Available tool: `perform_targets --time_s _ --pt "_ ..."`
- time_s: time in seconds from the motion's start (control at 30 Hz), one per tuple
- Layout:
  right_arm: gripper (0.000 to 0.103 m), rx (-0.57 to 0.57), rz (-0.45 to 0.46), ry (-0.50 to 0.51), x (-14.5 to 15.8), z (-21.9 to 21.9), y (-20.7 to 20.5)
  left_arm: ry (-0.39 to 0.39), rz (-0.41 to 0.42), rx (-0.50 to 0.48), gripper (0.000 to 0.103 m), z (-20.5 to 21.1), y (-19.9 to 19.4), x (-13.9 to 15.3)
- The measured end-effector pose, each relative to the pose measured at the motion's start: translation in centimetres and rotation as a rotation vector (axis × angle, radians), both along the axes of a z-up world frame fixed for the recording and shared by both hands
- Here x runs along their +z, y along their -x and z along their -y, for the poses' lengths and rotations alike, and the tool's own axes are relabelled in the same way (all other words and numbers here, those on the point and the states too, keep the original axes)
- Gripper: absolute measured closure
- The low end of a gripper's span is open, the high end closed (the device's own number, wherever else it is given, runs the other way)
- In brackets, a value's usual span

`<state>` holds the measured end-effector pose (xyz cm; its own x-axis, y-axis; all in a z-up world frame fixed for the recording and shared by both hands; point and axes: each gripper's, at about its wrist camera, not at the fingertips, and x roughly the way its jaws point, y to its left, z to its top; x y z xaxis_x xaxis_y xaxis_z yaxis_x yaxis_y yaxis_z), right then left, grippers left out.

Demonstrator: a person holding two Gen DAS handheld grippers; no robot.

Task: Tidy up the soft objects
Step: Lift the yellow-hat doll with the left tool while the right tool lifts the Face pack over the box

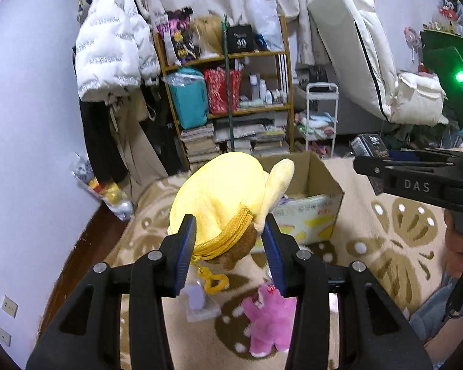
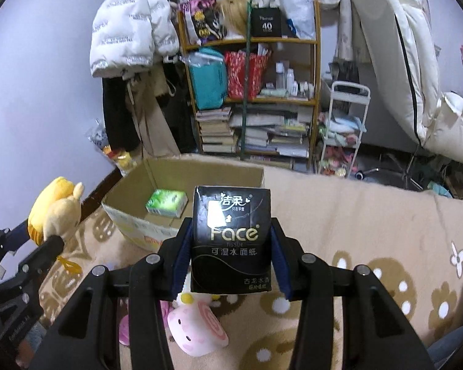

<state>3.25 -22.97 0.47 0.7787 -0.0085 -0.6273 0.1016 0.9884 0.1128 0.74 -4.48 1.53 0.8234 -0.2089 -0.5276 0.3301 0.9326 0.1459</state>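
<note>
My left gripper (image 1: 230, 231) is shut on a yellow plush pouch (image 1: 219, 197) with a zipper and a dangling yellow clip, held above the blanket in front of the cardboard box (image 1: 324, 182). My right gripper (image 2: 230, 246) is shut on a black tissue pack (image 2: 231, 237) marked "Face", lifted just right of the open box (image 2: 132, 191). A green tissue pack (image 2: 166, 203) lies inside the box. The yellow pouch (image 2: 55, 206) and left gripper show at the left of the right wrist view. A pink plush (image 1: 268, 317) and a pink roll-shaped plush (image 2: 194, 330) lie on the blanket below.
A beige patterned blanket (image 2: 370, 222) covers the surface. Behind it stand a cluttered wooden shelf (image 1: 228, 92), a white cart (image 1: 321, 117), hanging coats (image 1: 111, 52) and a leaning white mattress (image 1: 355, 40). A person's hand (image 1: 456, 246) holds the right gripper.
</note>
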Motion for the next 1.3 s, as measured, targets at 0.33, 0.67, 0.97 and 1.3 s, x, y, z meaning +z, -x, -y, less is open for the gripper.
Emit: perform_targets --time_s 0.33,0.67,0.97,1.3 --pt "0.053 0.029 0.094 0.033 5.1 -0.1 -2.1 -0.019 0.077 0.005 0.06 0.5 -3.3 4.2" --pt "0.053 0.03 0.161 0.03 5.8 -0.7 -5.0 -0.037 0.103 -0.028 0.06 2.0 -8.5 5.3" --pt "0.053 0.038 0.117 -0.006 2.2 -0.1 -7.2 -0.031 0.031 -0.031 0.06 2.3 -11.1 1.5" --pt "0.053 0.063 0.044 -0.045 -1.0 0.1 -9.3 -0.04 -0.044 -0.059 0.06 3.5 -12.8 -2.1"
